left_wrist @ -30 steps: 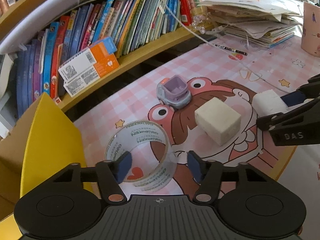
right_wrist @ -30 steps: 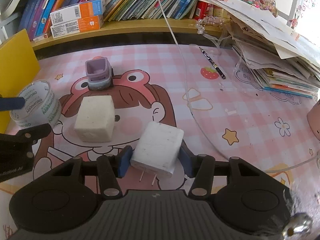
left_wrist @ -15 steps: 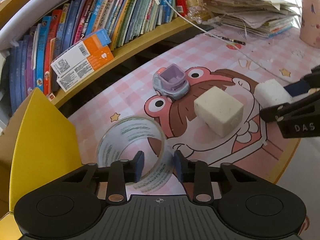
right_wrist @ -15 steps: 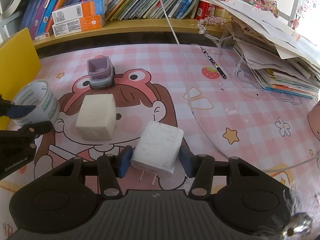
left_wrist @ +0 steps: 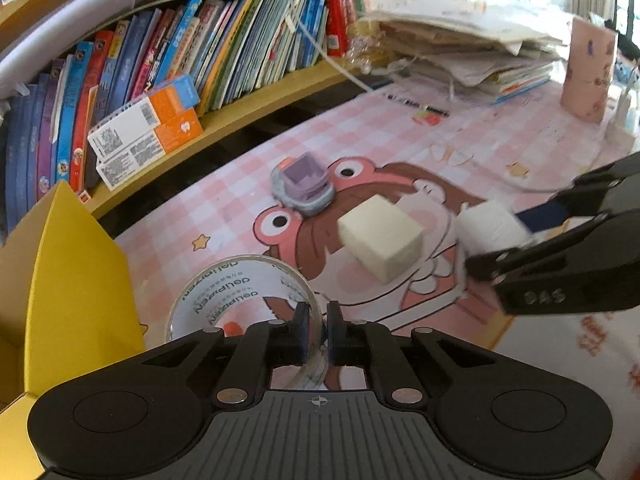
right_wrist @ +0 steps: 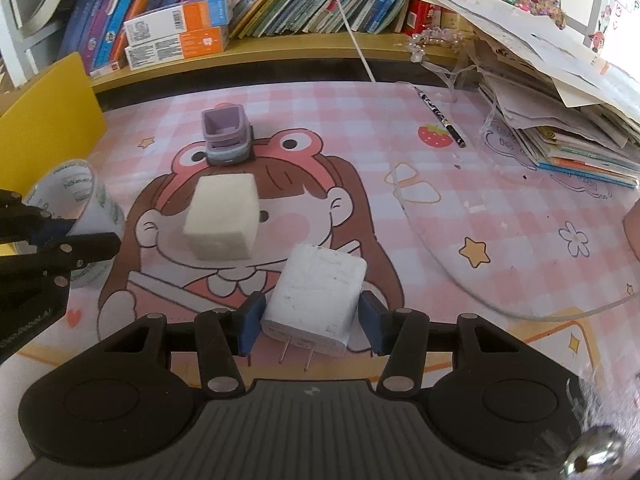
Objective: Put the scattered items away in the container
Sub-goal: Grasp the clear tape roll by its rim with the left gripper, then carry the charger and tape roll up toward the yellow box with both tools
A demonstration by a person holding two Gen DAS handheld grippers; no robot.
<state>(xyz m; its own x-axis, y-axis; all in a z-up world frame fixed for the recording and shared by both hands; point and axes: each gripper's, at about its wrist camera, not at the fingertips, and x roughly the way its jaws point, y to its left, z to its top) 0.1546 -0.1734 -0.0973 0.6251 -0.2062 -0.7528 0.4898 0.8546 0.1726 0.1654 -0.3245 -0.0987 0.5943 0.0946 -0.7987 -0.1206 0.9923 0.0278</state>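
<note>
My left gripper is shut on the near wall of the clear tape roll, with one pad inside the ring and one outside. The roll stands tilted beside the yellow container at the left. My right gripper is shut on the white charger plug, whose prongs point back toward the camera. A cream cube and a purple toy car lie loose on the pink mat. In the right wrist view the tape roll and the left gripper appear at the left edge.
A bookshelf with orange and white boxes runs along the back. A paper stack fills the right rear. A pencil and a white cable lie on the mat; a pink cup stands far right.
The left jaws closed from wide open onto the tape roll's wall, and the roll tipped and rose slightly. The right gripper kept still with the charger plug.
</note>
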